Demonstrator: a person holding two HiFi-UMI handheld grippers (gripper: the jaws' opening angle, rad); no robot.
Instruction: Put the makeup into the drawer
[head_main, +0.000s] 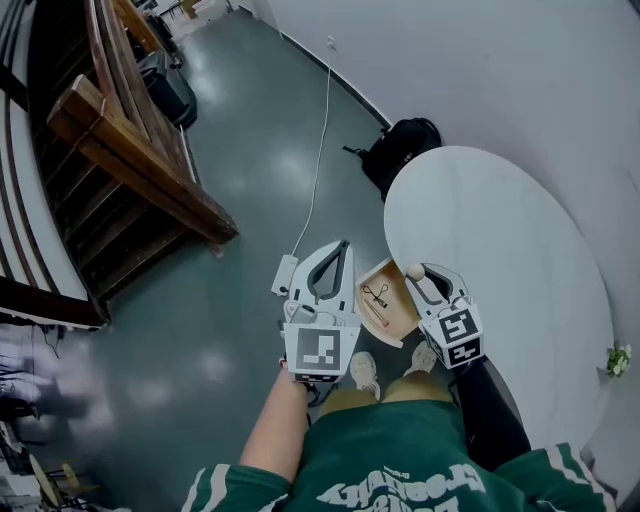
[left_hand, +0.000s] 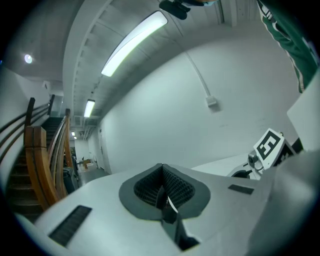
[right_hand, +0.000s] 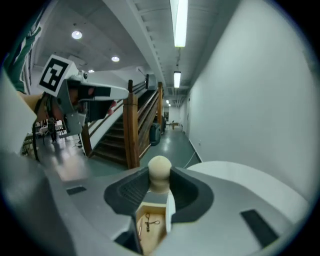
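drawer (head_main: 383, 300): its side edges lie under the left tongs (head_main: 343, 248) and the right tongs (head_main: 422, 280); whatever it slides out of is out of sight.
drawer contents: a looped metal tool (head_main: 375, 293) and a thin reddish stick (head_main: 381, 321), both too small to name.
beige makeup piece (right_hand: 159, 171): above the drawer, only its rounded top shows; the lower part is hidden between the right tongs' jaws.
desk (head_main: 500, 250): its rim nearest the drawer is covered by the right tongs.
plant (head_main: 617, 358): well right of the drawer, too tiny to tell its kind.
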